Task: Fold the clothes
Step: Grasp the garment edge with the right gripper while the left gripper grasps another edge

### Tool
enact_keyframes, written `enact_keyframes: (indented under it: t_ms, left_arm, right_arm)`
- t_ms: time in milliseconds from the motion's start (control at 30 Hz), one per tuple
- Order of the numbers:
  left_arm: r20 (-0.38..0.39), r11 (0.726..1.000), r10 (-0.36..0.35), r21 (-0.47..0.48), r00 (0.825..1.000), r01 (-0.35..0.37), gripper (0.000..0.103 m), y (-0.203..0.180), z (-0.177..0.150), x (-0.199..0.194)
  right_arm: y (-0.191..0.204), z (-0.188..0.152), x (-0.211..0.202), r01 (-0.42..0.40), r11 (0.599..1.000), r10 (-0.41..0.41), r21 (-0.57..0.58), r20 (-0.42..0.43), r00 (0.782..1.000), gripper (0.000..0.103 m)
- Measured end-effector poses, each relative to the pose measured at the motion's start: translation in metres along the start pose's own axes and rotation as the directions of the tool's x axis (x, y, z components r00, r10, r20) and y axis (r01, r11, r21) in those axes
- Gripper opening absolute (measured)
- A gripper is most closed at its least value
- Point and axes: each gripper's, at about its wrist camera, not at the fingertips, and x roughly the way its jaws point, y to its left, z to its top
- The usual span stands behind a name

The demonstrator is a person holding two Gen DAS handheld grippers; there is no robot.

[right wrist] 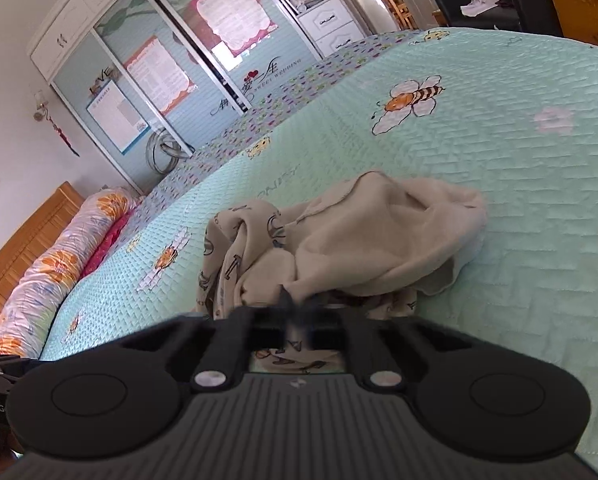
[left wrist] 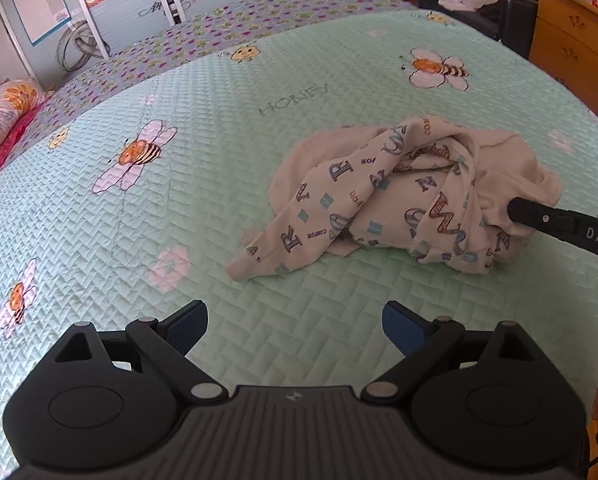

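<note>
A crumpled cream garment [left wrist: 415,196] printed with letters lies in a heap on the green bee-pattern quilt [left wrist: 179,220]. My left gripper [left wrist: 295,326] is open and empty, hovering over the quilt in front of the heap, a little short of its near sleeve [left wrist: 267,248]. My right gripper [right wrist: 295,308] is shut on the garment's plain cream edge [right wrist: 379,240]; in the left wrist view its black fingers [left wrist: 539,218] enter from the right and pinch the cloth at the heap's right side.
The bed's purple patterned border [left wrist: 219,32] runs along the far side. A floral bolster [right wrist: 59,264] lies by the wooden headboard [right wrist: 19,248]. A wardrobe [right wrist: 159,60] stands behind, a wooden dresser [left wrist: 575,44] and black chair [left wrist: 483,12] at the right.
</note>
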Motion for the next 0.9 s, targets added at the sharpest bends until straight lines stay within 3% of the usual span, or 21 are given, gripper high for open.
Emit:
enact_keyframes:
  t_ms: [233, 333, 433, 633, 767, 900]
  left_arm:
    - [0.13, 0.997, -0.05, 0.069, 0.99, 0.041, 0.097, 0.003, -0.002, 0.003]
    - [0.14, 0.986, -0.045, 0.166, 0.989, 0.021, 0.097, -0.013, 0.004, 0.014]
    - [0.16, 0.968, -0.096, 0.247, 0.983, 0.054, 0.095, -0.025, 0.009, 0.02]
    - [0.219, 0.943, -0.162, 0.321, 0.962, 0.086, 0.087, -0.037, 0.01, 0.03]
    - [0.222, 0.915, -0.217, 0.385, 0.951, 0.119, 0.071, -0.046, 0.007, 0.038]
    - [0.219, 0.915, -0.226, 0.383, 0.949, 0.129, 0.06, -0.05, 0.01, 0.048]
  right_arm:
    - [-0.002, 0.002, -0.03, 0.182, 0.978, -0.172, -0.103, 0.096, 0.98, 0.0]
    - [-0.009, 0.002, -0.035, 0.159, 0.984, -0.151, -0.077, 0.097, 0.984, 0.0]
    - [-0.013, 0.002, -0.035, 0.127, 0.991, -0.122, -0.05, 0.087, 0.989, 0.0]
    - [-0.014, 0.004, -0.032, 0.082, 0.996, -0.081, -0.021, 0.076, 0.994, 0.001]
    - [-0.014, 0.004, -0.032, 0.077, 0.997, -0.075, -0.021, 0.08, 0.994, 0.001]
    - [-0.013, 0.003, -0.031, 0.075, 0.997, -0.073, -0.017, 0.081, 0.994, 0.001]
